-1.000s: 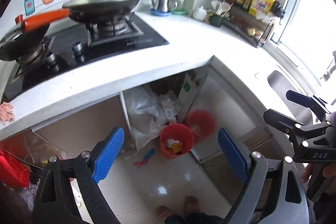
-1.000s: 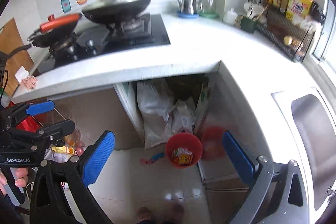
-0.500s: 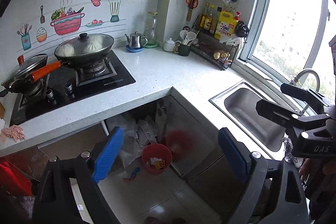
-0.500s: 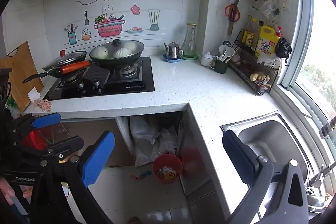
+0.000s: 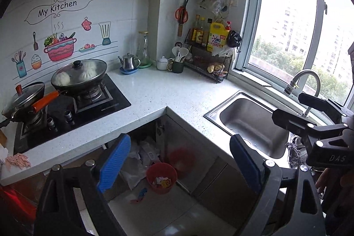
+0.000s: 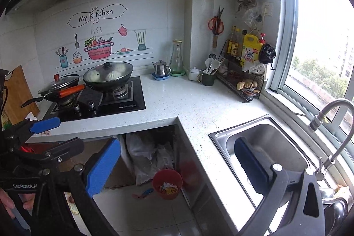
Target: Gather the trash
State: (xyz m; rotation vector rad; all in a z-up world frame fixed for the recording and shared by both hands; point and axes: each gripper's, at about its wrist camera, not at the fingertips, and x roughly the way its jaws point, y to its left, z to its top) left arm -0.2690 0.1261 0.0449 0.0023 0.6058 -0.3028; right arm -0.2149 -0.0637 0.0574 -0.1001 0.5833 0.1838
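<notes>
A red trash bin (image 5: 161,177) (image 6: 167,184) stands on the floor under the counter corner, with several colourful wrappers inside. A blue and pink scrap (image 5: 139,194) (image 6: 145,192) lies on the tiles just left of it. A pink crumpled scrap (image 5: 17,160) rests on the countertop's left end. My left gripper (image 5: 179,160) hangs high above the bin, open, with nothing between its blue pads. My right gripper (image 6: 177,165) is open and empty too. Each gripper shows in the other's view: the right gripper (image 5: 287,104) over the sink, the left gripper (image 6: 69,133) by the stove.
White plastic bags (image 5: 137,160) fill the open cabinet behind the bin. A lidded wok (image 5: 79,76) and a pan (image 5: 24,96) sit on the black hob. A steel sink (image 5: 247,123) with faucet (image 6: 331,112) is at right; a wire rack (image 5: 210,63) and kettle (image 5: 129,62) stand at the back.
Both grippers have risen and pulled back from the bin. The views now take in the whole countertop, sink and window, and the bin looks smaller and lower. The jaws stayed open.
</notes>
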